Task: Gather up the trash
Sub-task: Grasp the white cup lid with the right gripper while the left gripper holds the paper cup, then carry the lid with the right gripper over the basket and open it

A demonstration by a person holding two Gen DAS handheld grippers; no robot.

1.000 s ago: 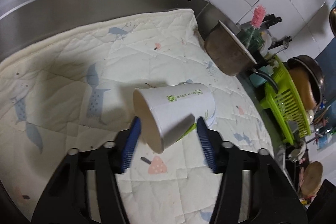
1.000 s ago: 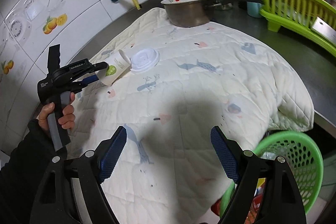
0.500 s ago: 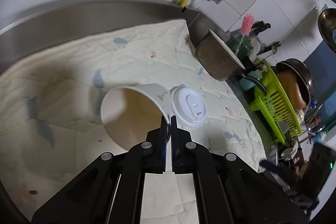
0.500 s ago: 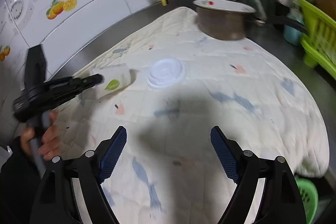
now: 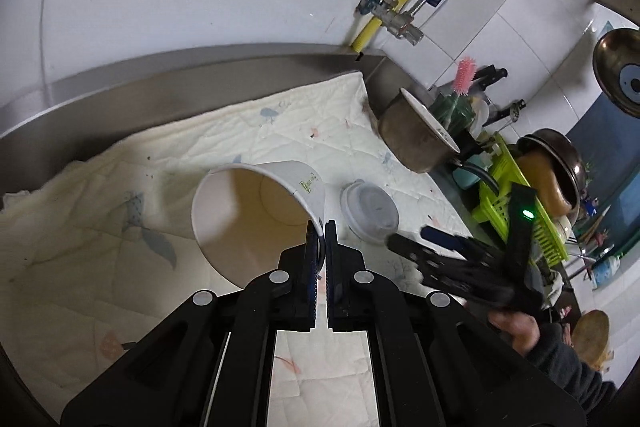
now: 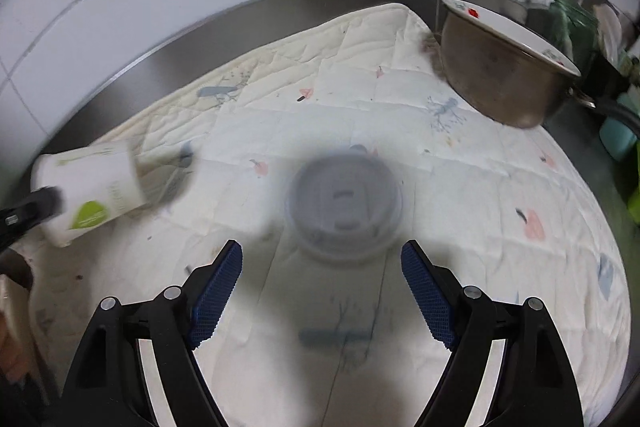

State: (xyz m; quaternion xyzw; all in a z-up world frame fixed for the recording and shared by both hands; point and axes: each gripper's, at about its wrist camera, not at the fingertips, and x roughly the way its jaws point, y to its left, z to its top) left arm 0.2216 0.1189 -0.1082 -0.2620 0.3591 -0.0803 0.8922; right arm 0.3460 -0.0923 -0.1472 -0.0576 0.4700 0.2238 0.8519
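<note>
Quilted table (image 6: 500,227): left claw (image 5: 319,239) had clamped the paper cup (image 5: 256,215) rim and lifted it; right claw (image 6: 322,291) (spread wide) had advanced on the lid (image 6: 344,207) — next item.

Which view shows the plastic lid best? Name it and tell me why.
The left wrist view: the lid lies sharp on the quilt, beside the paper cup. The right wrist view centres it ahead of the open right gripper, but blurred.
</note>
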